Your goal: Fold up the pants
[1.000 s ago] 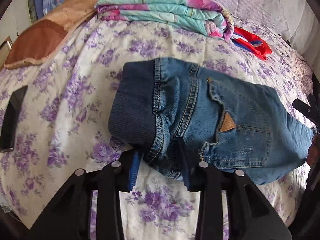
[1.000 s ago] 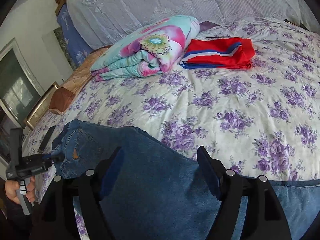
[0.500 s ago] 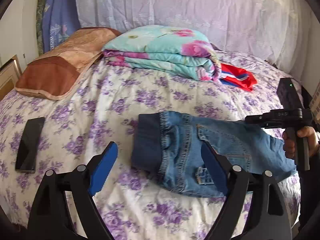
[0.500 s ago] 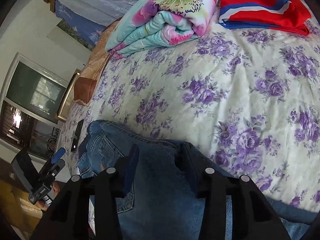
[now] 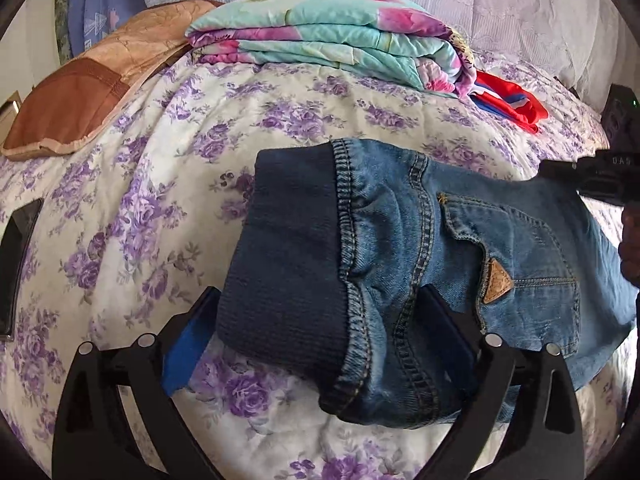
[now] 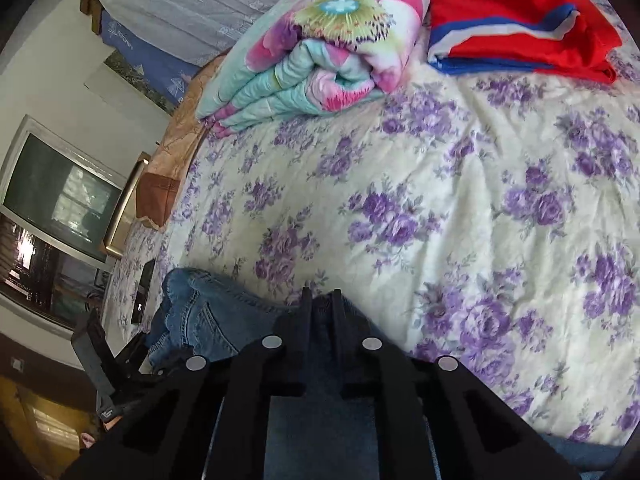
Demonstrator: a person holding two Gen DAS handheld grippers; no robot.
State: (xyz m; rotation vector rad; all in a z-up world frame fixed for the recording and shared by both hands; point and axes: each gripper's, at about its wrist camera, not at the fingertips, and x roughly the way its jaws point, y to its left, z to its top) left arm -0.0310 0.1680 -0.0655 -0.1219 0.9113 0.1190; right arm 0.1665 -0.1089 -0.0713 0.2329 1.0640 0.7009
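Blue jeans point(image 5: 472, 248) lie folded on the flowered bed sheet point(image 5: 168, 184), their dark ribbed waistband point(image 5: 288, 264) toward the left. My left gripper point(image 5: 318, 294) straddles the waist end. Its jaws are opening wide, with the blue pad point(image 5: 186, 346) at the waistband's edge and the other finger point(image 5: 444, 328) lying against the denim, not squeezing it. In the right wrist view my right gripper point(image 6: 320, 300) is shut, its tips pinched on a fold of the jeans point(image 6: 200, 312). The right tool's body and the hand holding it show at the left view's right edge point(image 5: 604, 172).
A folded floral quilt point(image 5: 328, 40) and a red, white and blue garment point(image 6: 516, 32) lie at the far side of the bed. A brown pillow point(image 5: 92, 92) sits far left and a black phone point(image 5: 16, 264) near the left edge. A television point(image 6: 60, 196) stands beyond the bed.
The left gripper let go of the waist edge, pulled back, then came in close again with its jaws wide around the waistband. The right gripper's jaws closed on the denim fold.
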